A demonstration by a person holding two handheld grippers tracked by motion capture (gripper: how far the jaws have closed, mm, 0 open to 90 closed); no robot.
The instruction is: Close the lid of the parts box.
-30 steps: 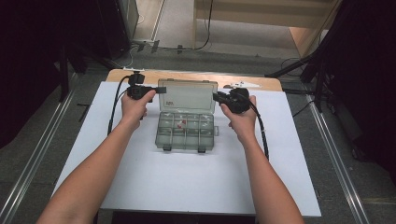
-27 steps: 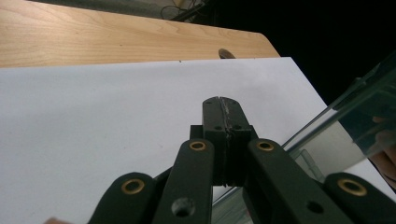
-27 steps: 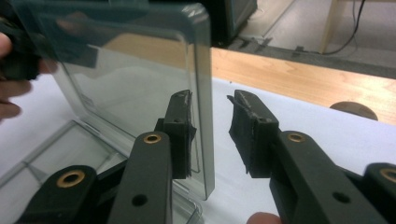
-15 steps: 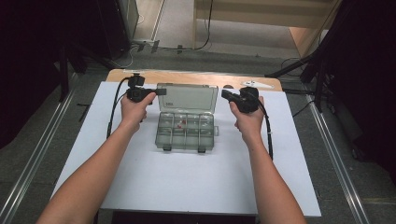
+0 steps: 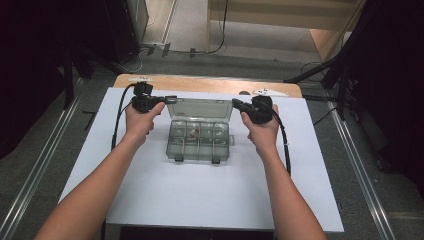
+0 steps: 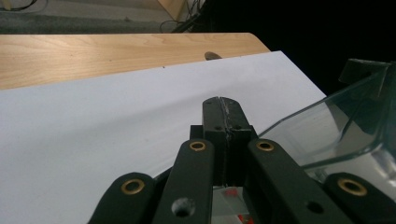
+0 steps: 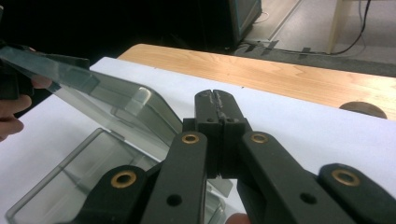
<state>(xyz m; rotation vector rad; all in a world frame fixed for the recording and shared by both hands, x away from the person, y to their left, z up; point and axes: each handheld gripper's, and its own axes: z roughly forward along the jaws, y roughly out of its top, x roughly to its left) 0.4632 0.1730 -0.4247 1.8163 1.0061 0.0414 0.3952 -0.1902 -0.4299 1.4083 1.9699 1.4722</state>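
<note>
A clear plastic compartment box (image 5: 199,142) sits mid-table with small red and white bits in its far cells. Its lid (image 5: 200,109) stands open, tilted back and raised off the table. My left gripper (image 5: 172,99) is shut with nothing between its jaws; its tip is at the lid's left far corner. In the left gripper view the shut tip (image 6: 223,103) lies just left of the lid (image 6: 327,126). My right gripper (image 5: 235,103) is shut and empty at the lid's right far corner. In the right gripper view its tip (image 7: 215,98) sits beside the lid (image 7: 112,95). Whether either tip touches the lid I cannot tell.
The box rests on a white board (image 5: 200,200) laid on a wooden table (image 5: 200,82). A small dark round spot (image 7: 363,108) marks the wood near the board's far edge. Cables trail from both grippers. Dark stands and metal rails flank the table.
The lid looks shorter in the high view: its far edge has swung up and toward the person. The left gripper shifted slightly with it. The right hand stayed put.
</note>
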